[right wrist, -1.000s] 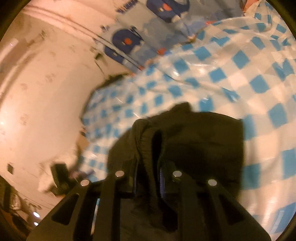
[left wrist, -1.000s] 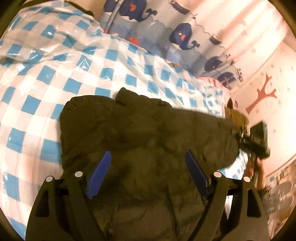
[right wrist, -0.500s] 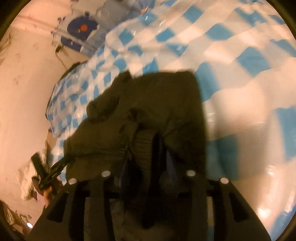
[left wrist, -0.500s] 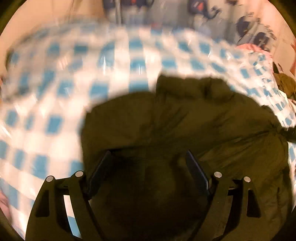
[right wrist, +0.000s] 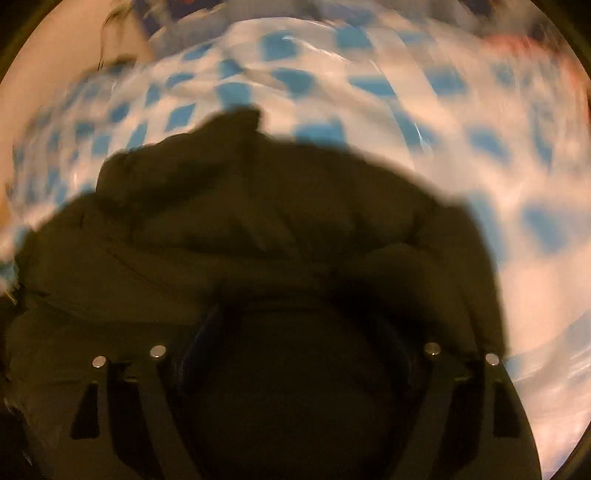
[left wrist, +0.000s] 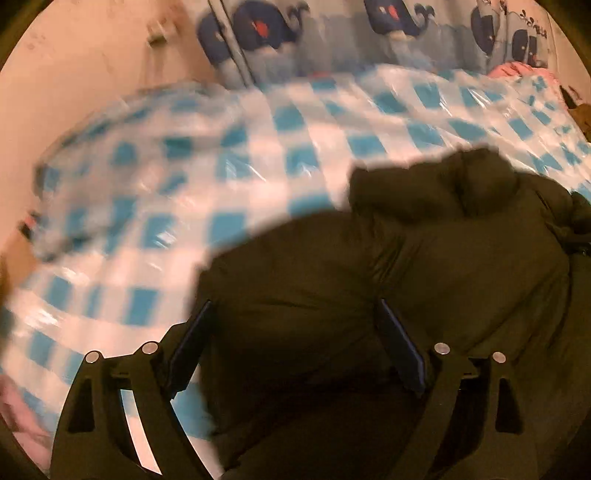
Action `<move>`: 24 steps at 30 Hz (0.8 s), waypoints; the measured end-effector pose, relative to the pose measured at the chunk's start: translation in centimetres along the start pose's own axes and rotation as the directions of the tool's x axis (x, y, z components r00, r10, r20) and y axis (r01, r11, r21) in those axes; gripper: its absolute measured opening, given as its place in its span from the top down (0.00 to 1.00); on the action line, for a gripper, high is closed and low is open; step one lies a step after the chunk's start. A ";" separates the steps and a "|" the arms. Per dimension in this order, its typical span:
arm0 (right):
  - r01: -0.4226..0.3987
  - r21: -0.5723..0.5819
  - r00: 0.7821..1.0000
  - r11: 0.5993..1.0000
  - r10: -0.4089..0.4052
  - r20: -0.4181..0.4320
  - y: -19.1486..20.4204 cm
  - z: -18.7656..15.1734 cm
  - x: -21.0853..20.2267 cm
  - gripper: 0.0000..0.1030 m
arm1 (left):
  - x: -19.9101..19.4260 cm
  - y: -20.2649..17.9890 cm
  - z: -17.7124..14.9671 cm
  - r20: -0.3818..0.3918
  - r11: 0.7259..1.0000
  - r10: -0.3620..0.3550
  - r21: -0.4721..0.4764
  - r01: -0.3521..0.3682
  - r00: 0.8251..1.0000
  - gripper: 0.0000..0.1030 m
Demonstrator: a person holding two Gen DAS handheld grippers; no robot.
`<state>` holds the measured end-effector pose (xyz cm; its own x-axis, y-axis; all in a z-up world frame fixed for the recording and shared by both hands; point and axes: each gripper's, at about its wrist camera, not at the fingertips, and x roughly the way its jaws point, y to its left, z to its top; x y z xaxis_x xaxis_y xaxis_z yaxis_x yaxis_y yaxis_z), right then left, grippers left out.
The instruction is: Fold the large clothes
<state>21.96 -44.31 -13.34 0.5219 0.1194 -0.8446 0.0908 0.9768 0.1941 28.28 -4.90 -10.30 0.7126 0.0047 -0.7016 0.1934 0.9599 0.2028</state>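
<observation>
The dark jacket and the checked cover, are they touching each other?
Touching. In the left wrist view the dark jacket lies flat upon the checked cover, with no gap at its edge.

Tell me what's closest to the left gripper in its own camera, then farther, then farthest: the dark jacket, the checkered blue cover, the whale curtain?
1. Dark jacket, right under the left gripper.
2. Checkered blue cover, spread beyond.
3. Whale curtain, at the back.

The right gripper [right wrist: 299,354] has just opened its fingers, releasing the dark jacket's [right wrist: 258,229] fold.
</observation>
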 end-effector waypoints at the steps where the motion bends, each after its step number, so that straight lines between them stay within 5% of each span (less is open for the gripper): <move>1: -0.005 0.011 1.000 1.000 0.005 0.000 -0.7 -0.2 0.0 0.26 | 0.6 -0.7 -0.5 -0.008 1.000 0.003 0.015 -0.003 1.000 0.15; 5: 0.012 0.021 0.999 1.000 -0.011 -0.041 -1.0 0.2 -1.7 0.26 | -0.4 -2.4 -1.0 0.003 0.991 0.072 0.111 -0.072 0.997 0.16; 8: -0.018 -0.020 0.990 1.000 0.021 0.138 0.6 -1.3 -7.8 0.23 | -4.8 -2.6 -2.0 0.130 0.989 0.062 0.125 -0.078 0.990 0.16; 10: 0.017 -0.054 0.985 0.998 -0.008 0.175 1.1 -3.1 -9.5 0.18 | -5.8 -2.7 -2.8 0.145 0.986 0.045 0.153 -0.067 0.988 0.15; 12: 0.123 -0.092 0.991 0.988 -0.117 0.068 0.1 -5.4 -6.7 0.17 | -4.4 -3.0 -3.4 0.055 0.983 -0.009 0.182 -0.001 0.998 0.15; 15: 0.009 0.029 0.999 1.000 -0.007 -0.053 -3.2 -6.2 -3.3 0.12 | -1.2 -2.2 -3.9 -0.105 0.986 -0.116 0.109 0.127 0.988 0.14; 17: 0.014 0.048 0.999 0.999 -0.013 -0.035 -2.7 -5.6 -4.9 0.13 | -3.0 -1.5 -3.4 -0.078 0.993 -0.077 0.087 0.084 0.994 0.14; 21: 0.027 -0.062 0.994 0.998 -0.020 0.108 0.6 -7.1 -10.3 0.13 | -7.6 -1.5 -4.1 0.032 0.984 -0.112 0.145 0.106 0.993 0.14; 24: 0.106 -0.059 0.994 0.993 -0.106 0.008 -0.7 -8.5 -8.0 0.11 | -5.5 -2.1 -5.6 -0.069 0.974 -0.133 0.175 0.143 0.989 0.14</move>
<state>10.50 -44.45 -11.02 0.5164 0.0138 -0.8562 0.0959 0.9927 0.0738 20.13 -5.39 -10.70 0.6325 -0.1036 -0.7676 0.4082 0.8868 0.2166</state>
